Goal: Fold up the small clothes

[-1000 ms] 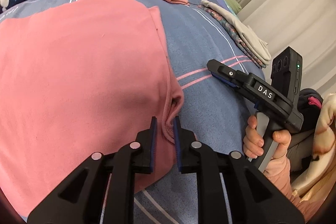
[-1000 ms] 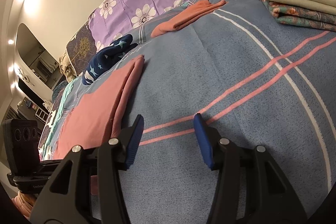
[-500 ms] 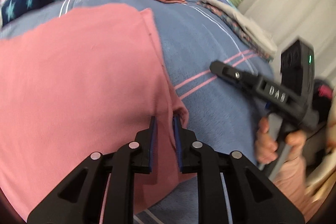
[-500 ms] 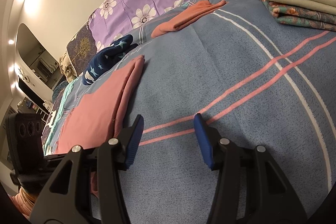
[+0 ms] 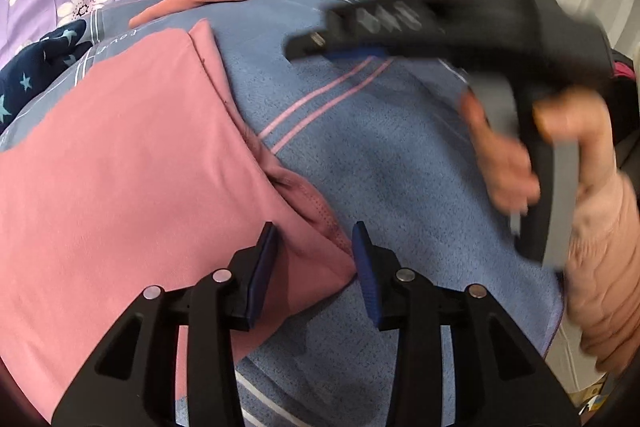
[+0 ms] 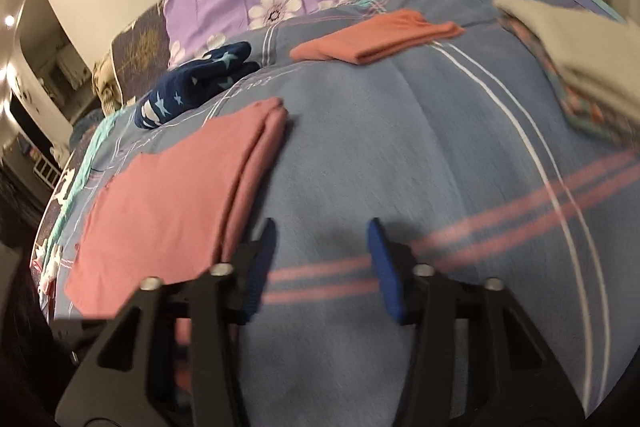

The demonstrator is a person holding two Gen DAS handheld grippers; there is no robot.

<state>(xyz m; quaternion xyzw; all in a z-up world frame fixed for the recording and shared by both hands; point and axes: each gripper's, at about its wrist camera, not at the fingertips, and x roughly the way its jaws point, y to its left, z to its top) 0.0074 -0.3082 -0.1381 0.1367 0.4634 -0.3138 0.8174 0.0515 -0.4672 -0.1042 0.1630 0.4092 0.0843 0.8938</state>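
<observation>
Left claw (image 5: 316,263): jaws are parting, and the corner of the pink garment (image 5: 132,167) lies between the blue pads (image 5: 264,267) without being pinched. Right claw (image 6: 322,259): jaws are narrowing over bare blue bedspread (image 6: 400,147), nothing between them; the garment's folded edge sits just to its left. The garment lies flat on the bed, one fold apparently made, its doubled edge running away from the left claw. Beyond it lie a navy star-print piece (image 6: 196,83), a folded orange-pink item (image 6: 372,35) and a stack of folded cloth (image 6: 572,59) at far right.

Judgement: the release should finish cleanly, with the left claw lifting straight off so the corner is not dragged. The next grip should take both layers at the edge.
</observation>
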